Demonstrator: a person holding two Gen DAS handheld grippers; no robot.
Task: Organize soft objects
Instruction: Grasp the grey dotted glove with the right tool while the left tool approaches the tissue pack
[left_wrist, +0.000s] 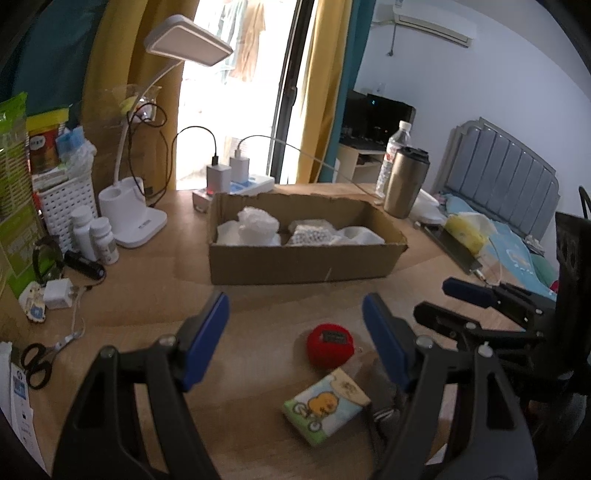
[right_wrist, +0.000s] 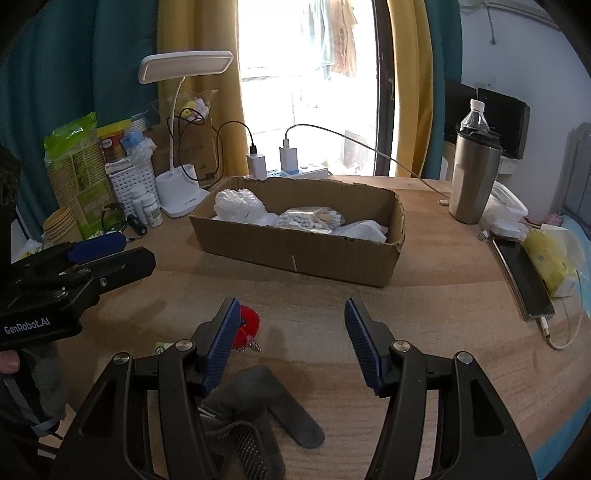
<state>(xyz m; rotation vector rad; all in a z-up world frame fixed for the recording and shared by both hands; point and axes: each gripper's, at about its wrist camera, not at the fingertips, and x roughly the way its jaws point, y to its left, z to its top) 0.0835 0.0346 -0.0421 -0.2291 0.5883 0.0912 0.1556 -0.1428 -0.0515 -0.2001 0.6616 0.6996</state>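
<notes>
You are holding both jaws spread and empty; the round red plush pouch (left_wrist: 330, 345) is lying just ahead of your left gripper (left_wrist: 295, 341); your right gripper (right_wrist: 291, 341) is hovering over the dark grey socks (right_wrist: 258, 406).

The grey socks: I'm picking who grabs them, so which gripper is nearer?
Right. The right gripper hangs open directly over the socks; the left gripper is off to their left, above the red pouch.
</notes>
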